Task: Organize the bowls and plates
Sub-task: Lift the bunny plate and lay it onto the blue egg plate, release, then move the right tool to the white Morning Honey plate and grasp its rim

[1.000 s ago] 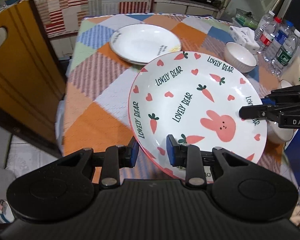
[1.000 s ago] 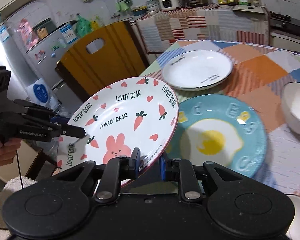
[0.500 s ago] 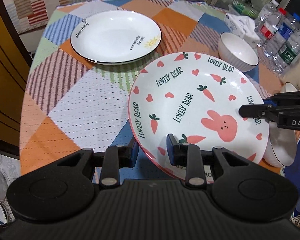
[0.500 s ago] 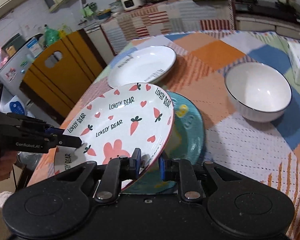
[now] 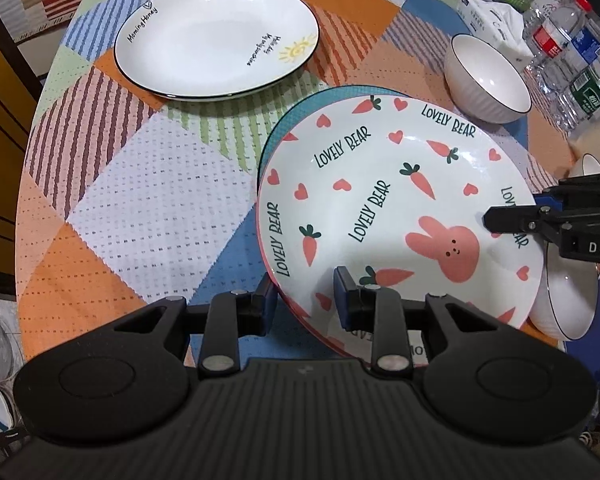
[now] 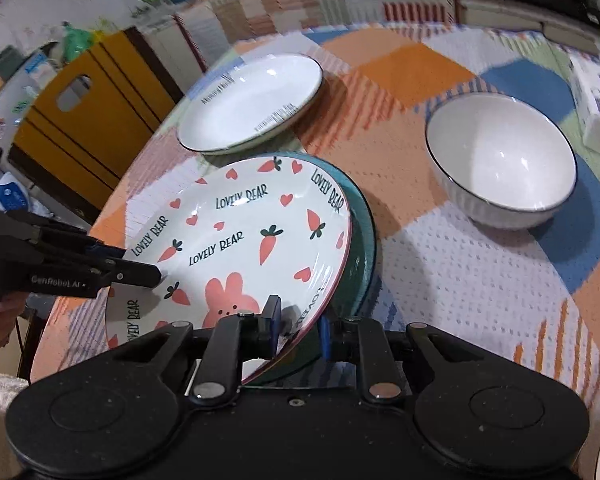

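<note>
So both tools are on the same plate here. Going left to right in the left wrist view: there's a yellow chair at the far left edge, then the worktop (image 5: 148, 208) with its patchwork cloth. Toward the back sits a plain white plate (image 5: 216, 36) with "Morning Honey" lettering and a little sun. In the middle, the left tool (image 5: 306, 304) has its two fingers clamped on the near rim of the bunny plate (image 5: 380, 208), the one with carrots, hearts and "LOVELY BEAR" all over it. It's tilted, and lies over a blue plate (image 5: 288, 120), only a sliver of which peeks out at its far-left edge. The right tool (image 5: 512, 216) comes in from the right and pinches the opposite rim. Behind it is a white bowl (image 5: 488, 80), another white bowl (image 5: 564, 312) pokes out under the plate's right edge, and water bottles (image 5: 572, 60) stand at the far right.

From the right wrist view, the blue plate (image 6: 360, 232) is clearer beneath the bunny plate.
</note>
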